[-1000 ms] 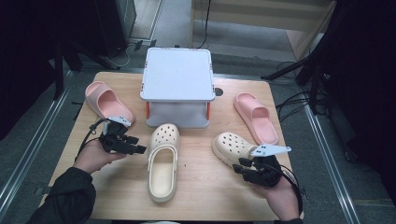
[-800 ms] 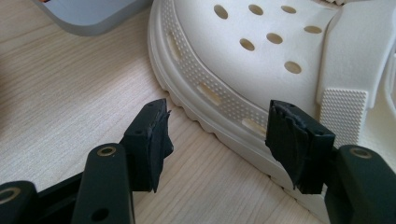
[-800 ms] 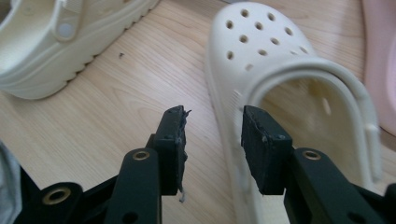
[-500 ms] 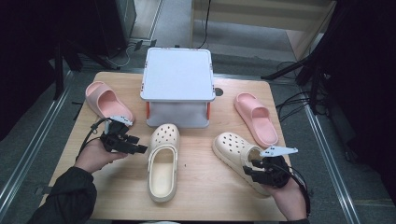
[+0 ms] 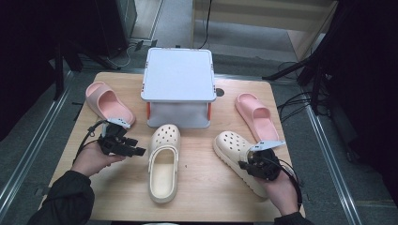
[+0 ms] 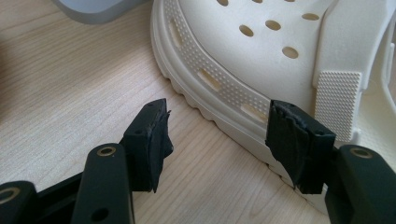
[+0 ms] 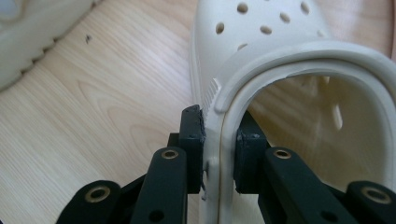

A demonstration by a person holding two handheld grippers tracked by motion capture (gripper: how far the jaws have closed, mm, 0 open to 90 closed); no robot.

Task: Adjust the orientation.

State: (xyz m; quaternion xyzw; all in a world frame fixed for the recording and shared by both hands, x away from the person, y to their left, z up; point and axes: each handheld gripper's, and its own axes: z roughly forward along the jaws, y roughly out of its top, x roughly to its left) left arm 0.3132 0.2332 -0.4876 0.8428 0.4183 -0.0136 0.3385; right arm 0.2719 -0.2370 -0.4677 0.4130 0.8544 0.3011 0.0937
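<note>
High view: on the wooden surface, the right cream clog lies toe up-left, its long axis diagonal; the right hand-held gripper sits at its heel rim. The left cream clog points toe toward the grey box, beside the left hand-held gripper. Left gripper view: jaws spread, empty, just beside the clog's sole. Right gripper view: jaws, having just been closing, pinch the clog's rim wall. No writing is legible.

Black two-jaw grippers with brass-ringed screw holes, trailing cables, dark sleeves.
</note>
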